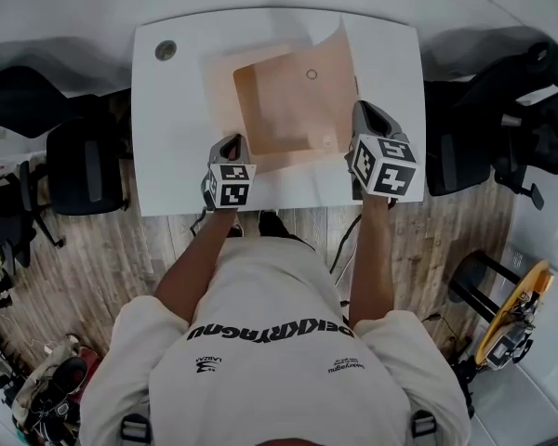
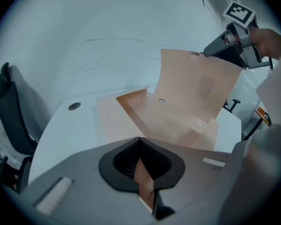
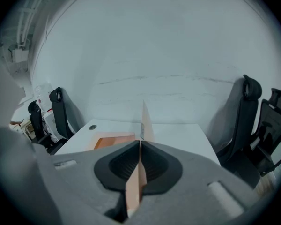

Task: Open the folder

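Note:
A tan paper folder (image 1: 288,110) lies on the white table (image 1: 177,128). Its cover (image 2: 196,86) curls upward from the right side, and a small round snap (image 2: 161,101) shows on the inside. My right gripper (image 1: 361,110) is shut on the free edge of that raised cover, which appears edge-on as a thin tan sheet (image 3: 145,121) between the jaws of the right gripper (image 3: 140,142). My left gripper (image 1: 231,142) is shut on the near left corner of the folder's lower leaf (image 2: 168,121), pinning it at the table. In the left gripper view the right gripper (image 2: 206,53) sits at the cover's top right corner.
A round cable hole (image 1: 166,50) is in the table's far left corner. Black office chairs stand left (image 1: 84,161) and right (image 1: 465,137) of the table. A white wall runs behind the table. The person stands at the near edge.

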